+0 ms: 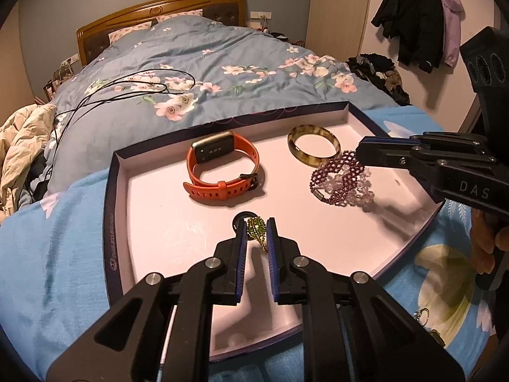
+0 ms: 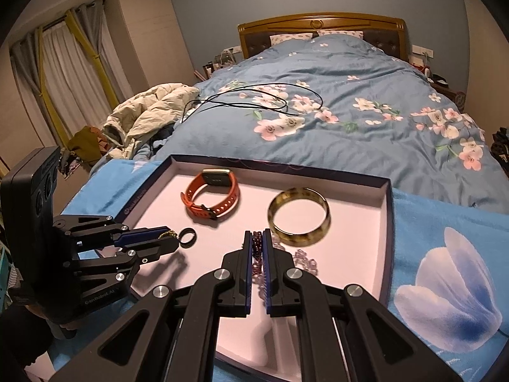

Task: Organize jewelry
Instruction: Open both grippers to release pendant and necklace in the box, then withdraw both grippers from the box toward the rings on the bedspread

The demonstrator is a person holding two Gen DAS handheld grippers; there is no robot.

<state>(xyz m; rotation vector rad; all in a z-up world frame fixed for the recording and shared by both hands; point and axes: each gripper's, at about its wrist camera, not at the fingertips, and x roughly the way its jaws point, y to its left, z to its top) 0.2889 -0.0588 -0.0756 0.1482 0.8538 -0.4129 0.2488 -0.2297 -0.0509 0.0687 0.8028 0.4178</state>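
Both the left hand-held gripper [image 1: 257, 222] and right hand-held gripper [image 2: 258, 238] angle downward, jaws clamped.

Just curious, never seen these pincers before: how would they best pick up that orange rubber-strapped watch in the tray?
Probably from above, pinching the orange watch across one stretch of strap near the buckle. It lies on its side as a closed loop, so the thin band edge faces up, while the screen block looks wider.

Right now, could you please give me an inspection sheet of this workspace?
Surface: white-lined, dark-rimmed shallow box lid on a light blue blanket.
Job's things: orange-strapped smartwatch, mottled olive bangle, black ring, purple and clear beaded bracelet, green beaded chain.
Clutter: cream puffer jacket.
Grippers: left gripper shut on chain; right gripper shut on bracelet.
Cables: thin black cord on the floral duvet.
Surroundings: curtains, hanging coats.
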